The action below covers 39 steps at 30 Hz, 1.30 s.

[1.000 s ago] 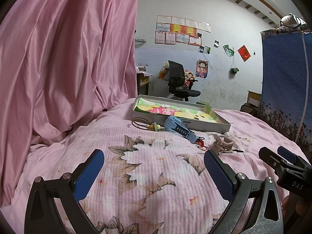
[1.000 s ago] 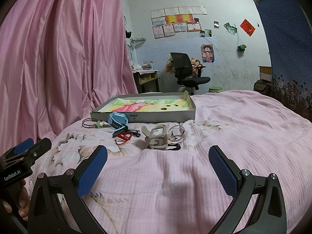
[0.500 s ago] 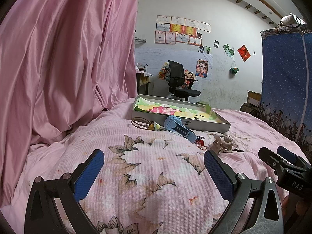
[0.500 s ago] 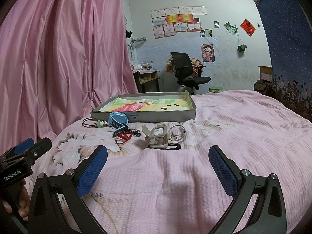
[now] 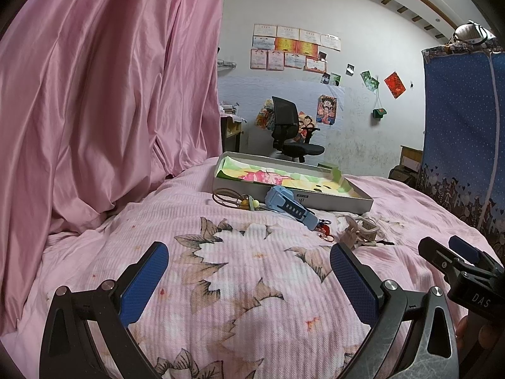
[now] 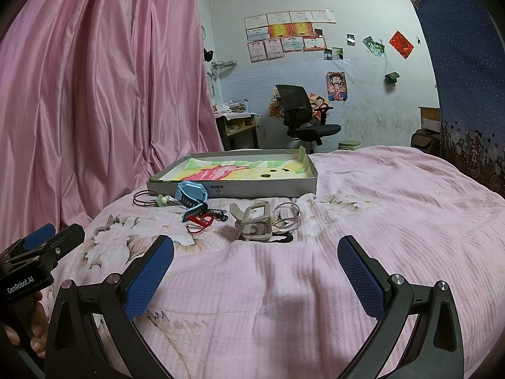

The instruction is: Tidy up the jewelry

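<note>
On the bed [image 6: 378, 208], both grippers, left [image 5: 249, 279] and right [image 6: 255, 271], are hovering wide and empty; next, reaching toward the watch [image 6: 191, 193] beside the tray [image 6: 233, 186].

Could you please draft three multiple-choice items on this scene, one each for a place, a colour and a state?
1. Where does the blue watch lie?
A. inside the tray
B. on the bedspread in front of the tray
C. on the chair

2. What colour are the gripper pads?
A. red
B. green
C. blue

3. What state is the right gripper in?
A. open and empty
B. shut on the watch
C. shut on a ring

Answers: 1 B, it rests against the outer wall of the tray. 2 C, the textured pads are blue. 3 A, its jaws stand wide apart over bare bedspread.
</note>
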Each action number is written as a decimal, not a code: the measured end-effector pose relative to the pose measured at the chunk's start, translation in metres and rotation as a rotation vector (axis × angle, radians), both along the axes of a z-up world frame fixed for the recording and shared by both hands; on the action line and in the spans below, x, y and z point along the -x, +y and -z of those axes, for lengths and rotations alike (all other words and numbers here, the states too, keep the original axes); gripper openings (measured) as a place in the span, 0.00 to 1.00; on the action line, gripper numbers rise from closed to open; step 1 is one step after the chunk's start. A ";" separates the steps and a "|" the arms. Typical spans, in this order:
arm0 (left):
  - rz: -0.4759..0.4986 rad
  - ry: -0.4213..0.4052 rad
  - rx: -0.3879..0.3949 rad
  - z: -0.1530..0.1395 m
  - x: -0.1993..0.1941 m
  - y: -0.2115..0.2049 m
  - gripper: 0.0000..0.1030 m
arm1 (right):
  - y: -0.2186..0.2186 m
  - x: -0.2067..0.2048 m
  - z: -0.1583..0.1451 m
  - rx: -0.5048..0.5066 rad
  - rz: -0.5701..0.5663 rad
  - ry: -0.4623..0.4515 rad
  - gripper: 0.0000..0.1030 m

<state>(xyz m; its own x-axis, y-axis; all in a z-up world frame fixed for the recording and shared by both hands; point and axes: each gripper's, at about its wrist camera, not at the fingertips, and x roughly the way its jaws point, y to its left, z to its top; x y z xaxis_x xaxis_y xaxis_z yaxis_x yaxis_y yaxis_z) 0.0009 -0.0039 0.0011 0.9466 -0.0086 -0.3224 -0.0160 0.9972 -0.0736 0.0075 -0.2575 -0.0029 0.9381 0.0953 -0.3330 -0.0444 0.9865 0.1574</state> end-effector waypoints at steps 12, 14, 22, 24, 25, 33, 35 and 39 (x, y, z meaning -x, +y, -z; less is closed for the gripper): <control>0.004 0.015 -0.003 0.004 0.000 -0.008 1.00 | -0.003 0.002 -0.005 0.010 0.029 -0.003 0.99; 0.011 0.031 0.000 0.005 -0.004 -0.011 1.00 | -0.005 0.002 -0.006 0.008 0.031 0.005 0.99; 0.056 0.128 0.030 0.005 -0.025 -0.013 1.00 | -0.014 -0.013 -0.008 0.014 0.035 0.036 0.99; 0.078 0.157 0.045 0.005 -0.037 -0.010 1.00 | -0.016 -0.016 -0.009 0.016 0.043 0.044 0.99; 0.086 0.171 0.041 0.005 -0.042 -0.010 1.00 | -0.018 -0.018 -0.010 0.020 0.038 0.043 0.99; 0.150 0.266 0.067 -0.004 -0.086 -0.006 1.00 | -0.014 -0.052 -0.024 0.095 -0.049 0.075 0.99; 0.167 0.292 0.071 -0.007 -0.098 -0.008 1.00 | -0.012 -0.060 -0.025 0.093 -0.068 0.085 0.99; 0.197 0.334 0.081 -0.009 -0.124 -0.009 1.00 | -0.012 -0.080 -0.023 0.063 -0.099 0.122 0.99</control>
